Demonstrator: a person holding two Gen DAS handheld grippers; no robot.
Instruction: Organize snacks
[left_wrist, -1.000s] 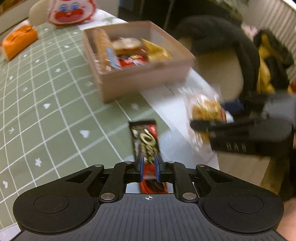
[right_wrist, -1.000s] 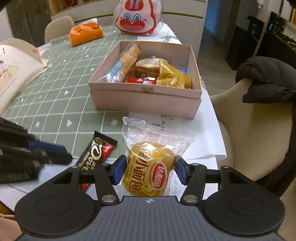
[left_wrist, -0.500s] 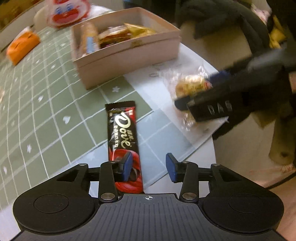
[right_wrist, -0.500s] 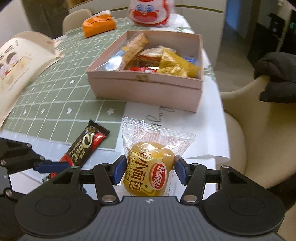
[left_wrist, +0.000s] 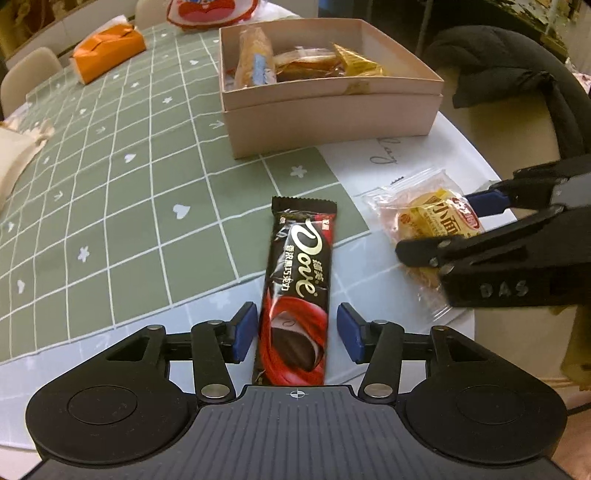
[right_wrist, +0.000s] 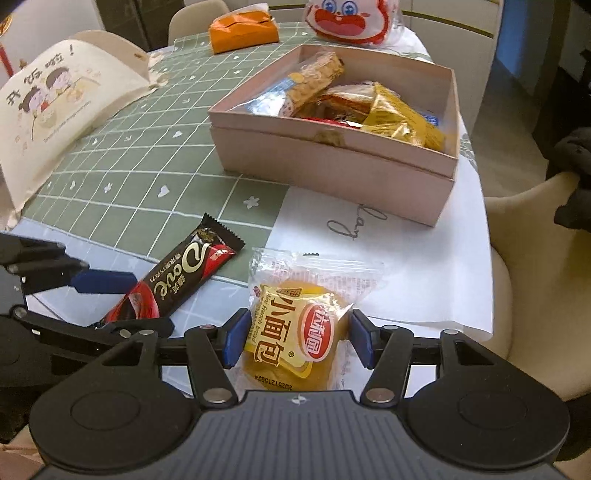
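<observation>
A black and red Dove chocolate bar lies flat on the table, its near end between the pads of my left gripper, which is open and not touching it. It also shows in the right wrist view. My right gripper has its blue pads against the sides of a yellow mini bread packet, which rests on the table; the packet also shows in the left wrist view. A pink snack box holding several wrapped snacks stands beyond both, also in the right wrist view.
An orange tissue pack and a red and white cartoon bag sit at the table's far end. A printed paper bag lies at the left. A beige chair with a dark coat stands by the table's right edge.
My left gripper let go of the Dove bar, which now lies flat on the table, and opened wide. My right gripper lowered the bread packet toward the table, nearer the box.
</observation>
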